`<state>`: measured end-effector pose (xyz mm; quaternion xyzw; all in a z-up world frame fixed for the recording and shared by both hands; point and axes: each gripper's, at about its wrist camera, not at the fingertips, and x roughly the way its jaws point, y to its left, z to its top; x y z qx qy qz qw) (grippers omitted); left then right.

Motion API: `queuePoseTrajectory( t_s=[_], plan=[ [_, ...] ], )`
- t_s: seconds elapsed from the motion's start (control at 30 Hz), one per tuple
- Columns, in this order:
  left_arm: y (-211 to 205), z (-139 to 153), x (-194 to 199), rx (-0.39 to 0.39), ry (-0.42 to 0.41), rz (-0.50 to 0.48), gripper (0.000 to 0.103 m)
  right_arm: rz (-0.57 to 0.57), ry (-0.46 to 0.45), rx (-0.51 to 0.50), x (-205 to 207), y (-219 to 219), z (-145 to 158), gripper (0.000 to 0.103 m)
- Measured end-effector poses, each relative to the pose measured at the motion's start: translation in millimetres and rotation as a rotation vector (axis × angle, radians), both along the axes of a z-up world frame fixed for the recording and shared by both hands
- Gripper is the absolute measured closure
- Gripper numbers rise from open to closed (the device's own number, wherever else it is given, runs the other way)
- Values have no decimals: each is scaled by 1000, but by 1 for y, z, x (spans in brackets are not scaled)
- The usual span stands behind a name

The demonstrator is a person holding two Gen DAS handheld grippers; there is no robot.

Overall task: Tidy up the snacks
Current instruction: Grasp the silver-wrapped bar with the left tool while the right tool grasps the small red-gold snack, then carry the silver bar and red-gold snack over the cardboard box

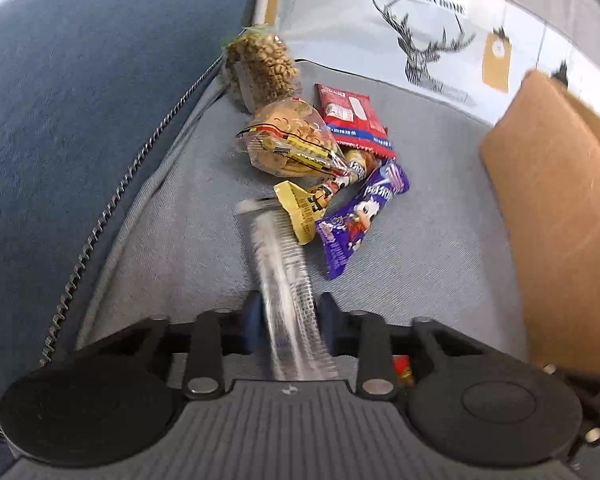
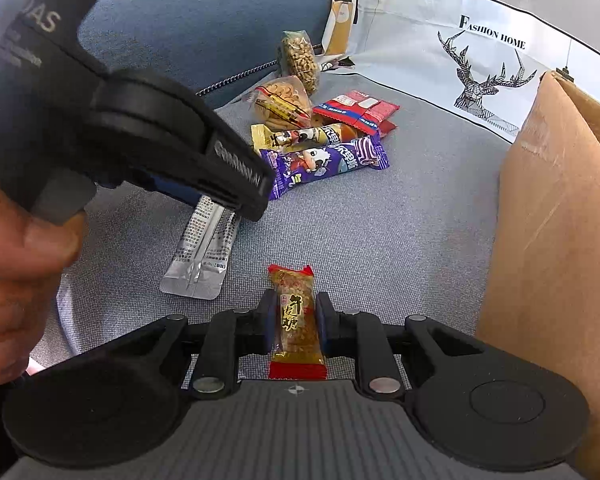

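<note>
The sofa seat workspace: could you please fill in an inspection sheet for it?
Surface: grey sofa seat, blue backrest behind.
Job's things: snack pile loose on the seat; silver sachet; peanut candy.
Clutter: nothing seen.
Tongs: left tongs shut on the silver sachet; right tongs shut on the peanut candy.
Cables: nothing seen.
Surroundings: cardboard box to the right; deer-print cushion behind.
</note>
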<state>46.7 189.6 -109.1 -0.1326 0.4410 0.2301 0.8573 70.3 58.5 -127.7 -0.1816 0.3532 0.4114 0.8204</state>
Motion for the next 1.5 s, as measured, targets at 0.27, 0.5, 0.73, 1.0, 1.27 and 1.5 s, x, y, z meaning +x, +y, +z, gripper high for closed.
queuePoseTrajectory(
  t_s=[0.27,0.5,0.73,1.0,1.27,1.5],
  plan=[
    [11,6,-7,-24,-39,40,96,8,-35,7,-4,0,2,84],
    [19,29,-20,-56,-182,95,96,-17,-84,95,-6,-10,18,84],
    [12,63,-29,-42,-322,89,97,-44,-129,207,-10,-20,48,85],
    [-6,87,-24,-94,-417,41,96,-68,-194,315,-9,-47,89,84],
    [-37,104,-4,-121,-480,-41,96,-151,-247,397,10,-93,123,84],
    [-67,112,12,-127,-517,-112,96,-254,-264,426,31,-136,133,84]
  ],
)
